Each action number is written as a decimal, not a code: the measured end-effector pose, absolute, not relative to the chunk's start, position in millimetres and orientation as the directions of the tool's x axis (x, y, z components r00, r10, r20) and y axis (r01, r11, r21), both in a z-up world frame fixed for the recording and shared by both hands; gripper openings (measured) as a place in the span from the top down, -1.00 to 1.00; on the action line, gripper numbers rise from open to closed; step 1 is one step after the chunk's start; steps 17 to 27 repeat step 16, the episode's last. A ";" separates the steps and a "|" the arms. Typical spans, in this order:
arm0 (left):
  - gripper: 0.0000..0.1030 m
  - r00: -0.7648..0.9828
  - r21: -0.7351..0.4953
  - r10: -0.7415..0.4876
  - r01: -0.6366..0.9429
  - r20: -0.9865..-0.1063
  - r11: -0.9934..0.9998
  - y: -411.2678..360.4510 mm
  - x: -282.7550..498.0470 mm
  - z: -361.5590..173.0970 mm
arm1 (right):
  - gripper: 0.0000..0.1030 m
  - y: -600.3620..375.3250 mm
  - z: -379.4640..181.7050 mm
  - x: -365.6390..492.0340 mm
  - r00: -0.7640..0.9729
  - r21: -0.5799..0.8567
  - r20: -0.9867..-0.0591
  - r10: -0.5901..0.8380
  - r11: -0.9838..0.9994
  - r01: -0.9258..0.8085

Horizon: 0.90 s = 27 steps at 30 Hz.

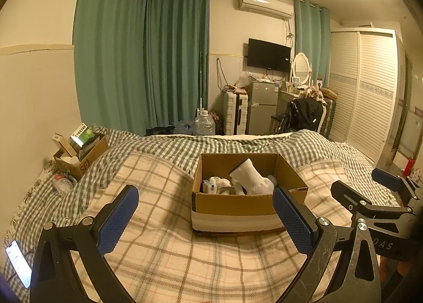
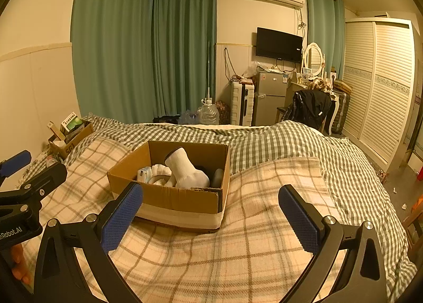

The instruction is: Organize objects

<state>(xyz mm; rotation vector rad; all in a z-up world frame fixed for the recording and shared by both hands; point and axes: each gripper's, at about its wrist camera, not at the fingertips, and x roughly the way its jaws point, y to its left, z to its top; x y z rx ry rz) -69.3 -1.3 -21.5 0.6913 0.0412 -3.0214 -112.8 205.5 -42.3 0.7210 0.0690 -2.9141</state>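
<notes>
An open cardboard box (image 1: 232, 201) sits on the plaid blanket on the bed; it also shows in the right wrist view (image 2: 179, 197). Inside it lie a white sock (image 1: 253, 178), small white items and a small carton; the sock also shows in the right wrist view (image 2: 187, 171). My left gripper (image 1: 206, 213) is open and empty, just in front of the box. My right gripper (image 2: 211, 210) is open and empty, in front of the box and to its right. Each gripper shows at the edge of the other's view.
A second cardboard box (image 1: 82, 155) with cartons stands at the bed's left edge by the wall. A plastic bottle (image 1: 62, 184) lies near it. A lit phone (image 1: 18, 263) lies at the near left. Past the bed stand a fridge (image 1: 261, 107), a chair (image 1: 304, 115) and a wardrobe (image 1: 370, 91).
</notes>
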 end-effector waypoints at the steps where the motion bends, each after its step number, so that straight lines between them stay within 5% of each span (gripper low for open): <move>1: -1.00 -0.900 -0.016 -0.034 0.046 -0.435 -0.999 -1.4 -69.1 -21.5 | -0.99 205.4 -42.2 -113.0 -0.876 -0.011 -0.467 -0.123 -0.989 0.145; 27: -1.00 -0.897 -0.011 -0.014 0.022 -0.441 -1.000 1.2 -70.0 -23.5 | -0.99 204.9 -45.0 -112.9 -0.873 -0.011 -0.472 -0.122 -0.989 0.144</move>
